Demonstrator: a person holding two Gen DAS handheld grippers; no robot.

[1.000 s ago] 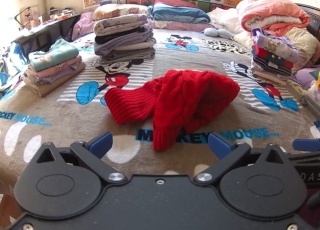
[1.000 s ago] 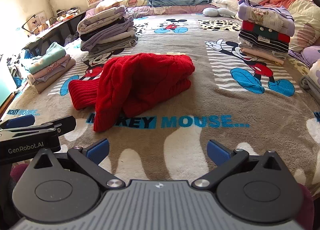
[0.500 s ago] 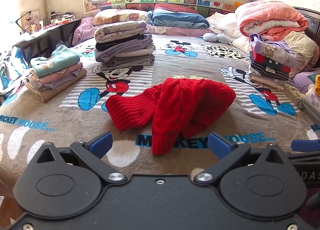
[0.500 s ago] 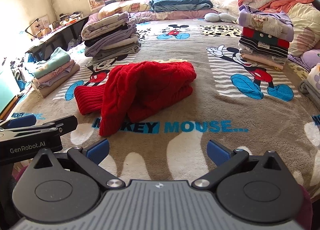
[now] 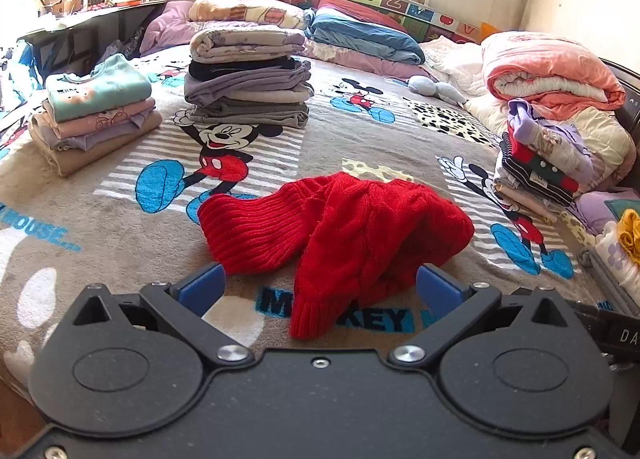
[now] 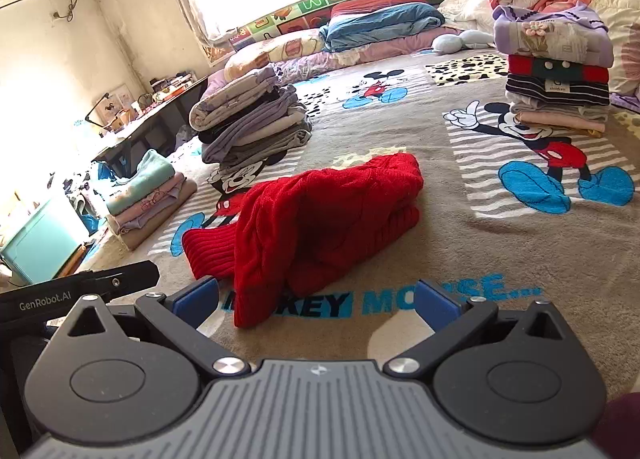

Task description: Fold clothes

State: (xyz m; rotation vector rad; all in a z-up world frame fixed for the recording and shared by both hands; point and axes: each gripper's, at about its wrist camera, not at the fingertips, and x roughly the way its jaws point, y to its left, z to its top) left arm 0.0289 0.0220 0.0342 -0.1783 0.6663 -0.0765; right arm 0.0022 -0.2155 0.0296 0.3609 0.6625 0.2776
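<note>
A red knitted sweater (image 5: 344, 235) lies loosely folded in the middle of the Mickey Mouse blanket (image 5: 120, 227), one ribbed sleeve sticking out to the left. It also shows in the right wrist view (image 6: 316, 215). My left gripper (image 5: 318, 291) is open and empty, just in front of the sweater's near hem. My right gripper (image 6: 318, 307) is open and empty, also just in front of the sweater. The left gripper's body (image 6: 80, 287) shows at the left edge of the right wrist view.
Stacks of folded clothes stand on the bed: a tall grey-purple stack (image 5: 248, 79) behind the sweater, a small pastel stack (image 5: 96, 115) at left, a striped stack (image 5: 540, 155) at right. Pillows and quilts (image 5: 548, 71) lie at the back. A desk (image 5: 92, 31) stands far left.
Both grippers have moved forward and lower toward the sweater, which now fills more of each view. The right view has tilted. The sweater itself has not moved.
</note>
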